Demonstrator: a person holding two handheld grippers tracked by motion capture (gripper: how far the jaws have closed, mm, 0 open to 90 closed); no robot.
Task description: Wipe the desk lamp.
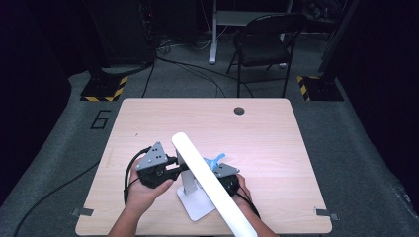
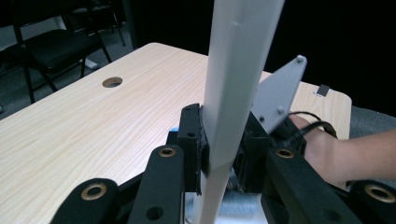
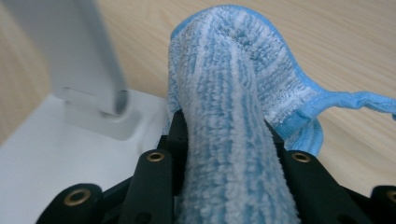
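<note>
Table [image 1: 148,118] of pale wood carries the whole scene, and on its near half stands a white lamp: a flat white base [image 1: 197,205] with a short post, and a long white bar [image 1: 207,180] that slants from upper left down to the near edge in the high view. The left gripper [image 1: 173,167] comes in from the left at the post, and in the left gripper view its two black jaws are clamped tight on the lamp's white arm [image 2: 233,93], a pad pressed against each side of it (the arm runs up between them and out of the top of that view). The right gripper [image 1: 222,174] sits just right of the lamp, partly under the bar. Its jaws are closed on a blue cloth [image 3: 233,140]; the fluffy striped fabric bulges up between them and folds over their tips. The cloth lies just beside the lamp's base [image 3: 56,154], near the foot of the post, and a corner of it [image 1: 216,159] pokes out beyond the bar in the high view
</note>
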